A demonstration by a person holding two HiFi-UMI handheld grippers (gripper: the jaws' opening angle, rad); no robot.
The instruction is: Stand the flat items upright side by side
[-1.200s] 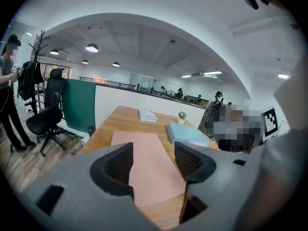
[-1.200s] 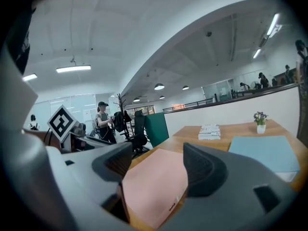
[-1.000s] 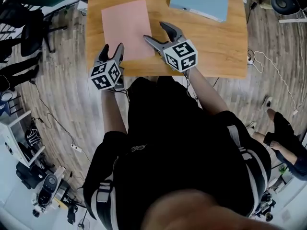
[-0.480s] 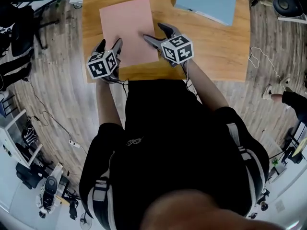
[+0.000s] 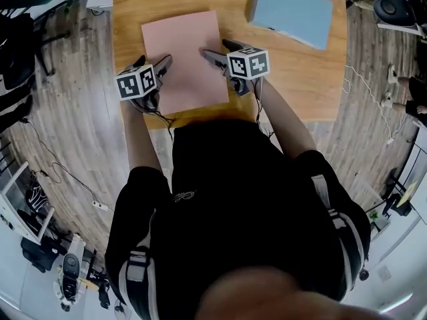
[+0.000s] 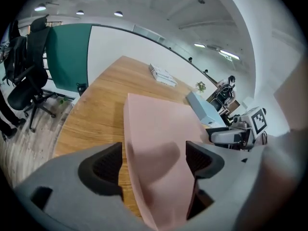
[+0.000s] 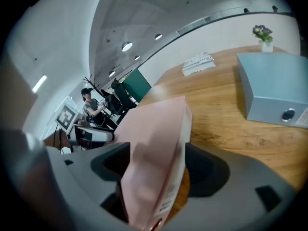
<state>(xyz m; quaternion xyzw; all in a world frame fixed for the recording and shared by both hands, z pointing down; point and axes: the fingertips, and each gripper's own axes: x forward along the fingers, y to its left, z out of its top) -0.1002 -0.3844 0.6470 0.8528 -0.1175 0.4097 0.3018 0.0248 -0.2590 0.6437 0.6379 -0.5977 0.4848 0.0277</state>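
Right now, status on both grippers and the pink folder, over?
Left gripper: fingers opening astride pink folder left edge. Right gripper: open astride its right edge. Folder flat on table, not stood. Blue binder lies apart, nothing blocking.

Flat pink binder (image 5: 183, 59), flat blue binder (image 5: 293, 9)

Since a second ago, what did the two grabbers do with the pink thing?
The left gripper slid onto the pink folder at its left edge, jaws opening around it. The right gripper kept straddling the right edge, open. The folder and blue binder stayed flat.
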